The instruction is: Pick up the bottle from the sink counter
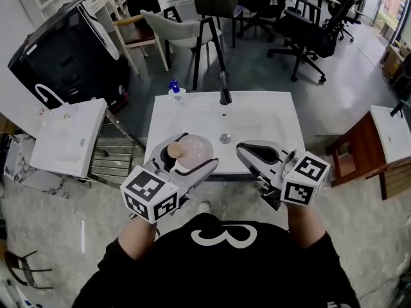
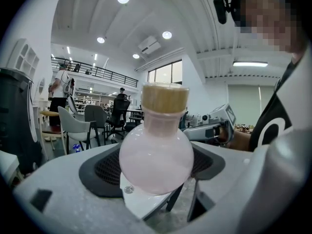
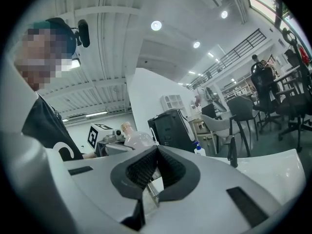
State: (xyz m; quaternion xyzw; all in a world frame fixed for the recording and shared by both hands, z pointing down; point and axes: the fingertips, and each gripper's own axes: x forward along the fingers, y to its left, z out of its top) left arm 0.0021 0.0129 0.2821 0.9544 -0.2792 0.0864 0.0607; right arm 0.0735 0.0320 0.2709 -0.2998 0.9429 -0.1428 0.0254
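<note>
A round pale-pink bottle with a tan cork-like cap is clamped between the pads of my left gripper, over the front left of the white sink counter. In the left gripper view the bottle fills the gap of the left gripper, with its cap pointing up. My right gripper hovers at the counter's front right, shut and empty; its pads meet in the right gripper view. From there the bottle shows to the left.
A black faucet and a drain sit on the counter, with a small blue-capped bottle at its back left corner. A black bin and a white bag stand left, chairs behind, a wooden table right.
</note>
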